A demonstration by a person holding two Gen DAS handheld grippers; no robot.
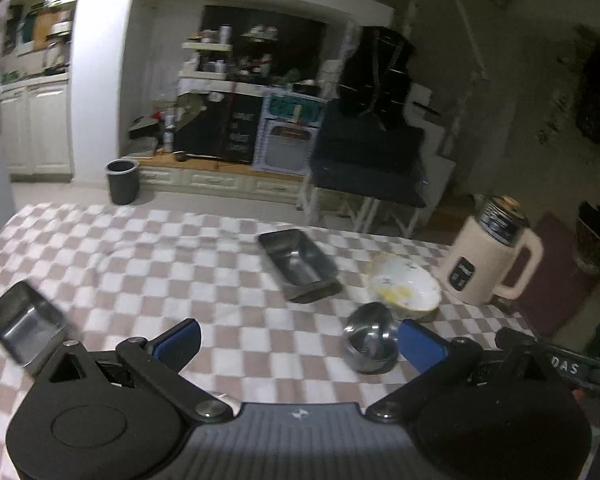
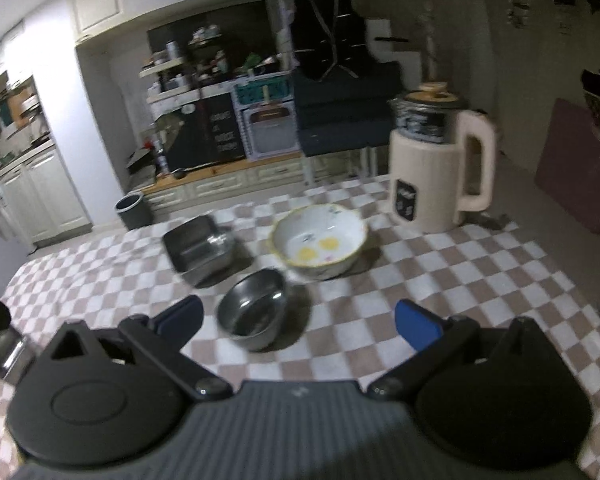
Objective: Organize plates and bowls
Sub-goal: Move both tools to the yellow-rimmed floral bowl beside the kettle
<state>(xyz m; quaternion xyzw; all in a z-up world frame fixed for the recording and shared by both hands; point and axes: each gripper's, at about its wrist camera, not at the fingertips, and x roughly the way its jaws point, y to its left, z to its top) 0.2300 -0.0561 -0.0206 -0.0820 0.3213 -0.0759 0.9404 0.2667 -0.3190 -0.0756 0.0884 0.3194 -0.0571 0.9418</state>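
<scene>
Steel, small and round, the bowl (image 2: 253,309) sits just ahead of my empty, spread right gripper (image 2: 299,319), nearer than my equally spread left gripper (image 1: 299,342).

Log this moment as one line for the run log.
left gripper open, empty | right gripper open, empty | round steel bowl nearest, between right gripper's fingers | floral bowl beside kettle | nothing stacked

The near steel tray (image 2: 8,350) is cut off by the right tool's housing in the right wrist view. The steel bowl (image 1: 370,338) is partly hidden behind the left tool's finger (image 1: 422,346). Shelf items (image 1: 236,56) are blurred beyond identification.
</scene>
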